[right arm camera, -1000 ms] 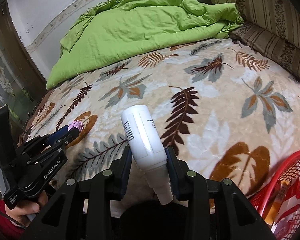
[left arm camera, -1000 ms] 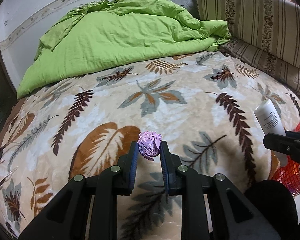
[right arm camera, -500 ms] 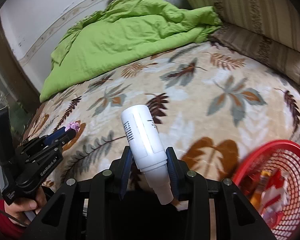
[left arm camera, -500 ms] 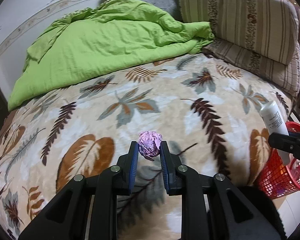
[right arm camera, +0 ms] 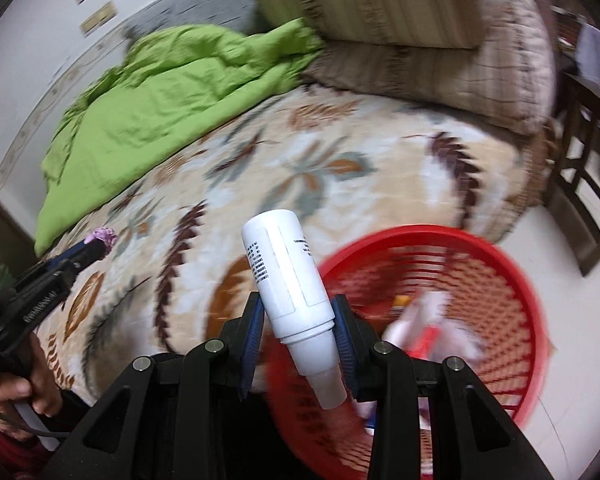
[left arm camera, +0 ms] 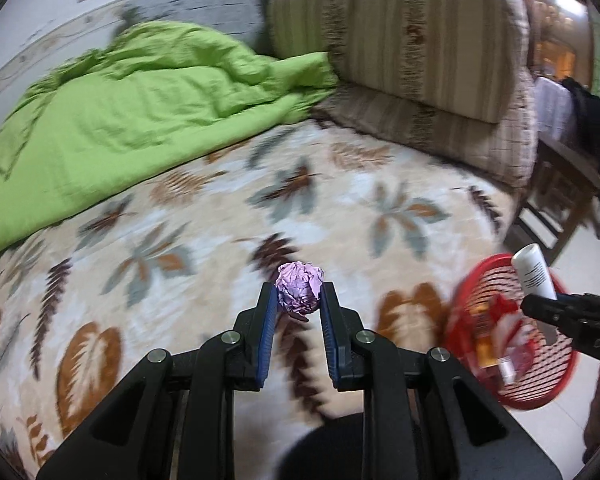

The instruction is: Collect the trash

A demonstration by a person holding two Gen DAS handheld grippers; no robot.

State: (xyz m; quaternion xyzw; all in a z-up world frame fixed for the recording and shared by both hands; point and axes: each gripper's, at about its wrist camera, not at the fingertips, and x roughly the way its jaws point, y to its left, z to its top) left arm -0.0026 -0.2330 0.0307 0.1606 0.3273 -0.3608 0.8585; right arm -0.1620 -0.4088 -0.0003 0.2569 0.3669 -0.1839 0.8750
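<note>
My left gripper is shut on a crumpled purple paper ball, held above the leaf-patterned blanket. My right gripper is shut on a white plastic bottle, its nozzle end pointing back at the camera. The bottle hangs over the near rim of a red mesh basket that stands on the floor beside the bed and holds several pieces of trash. In the left wrist view the basket and the bottle are at the right. The paper ball also shows at the left of the right wrist view.
A green duvet lies bunched at the far left of the bed. Striped cushions and a grey pillow line the far side. Dark wooden furniture stands right of the bed on the pale floor.
Both grippers have swung right with their loads. The red basket has come into fuller view, and the bottle is now over its rim instead of over the blanket.
</note>
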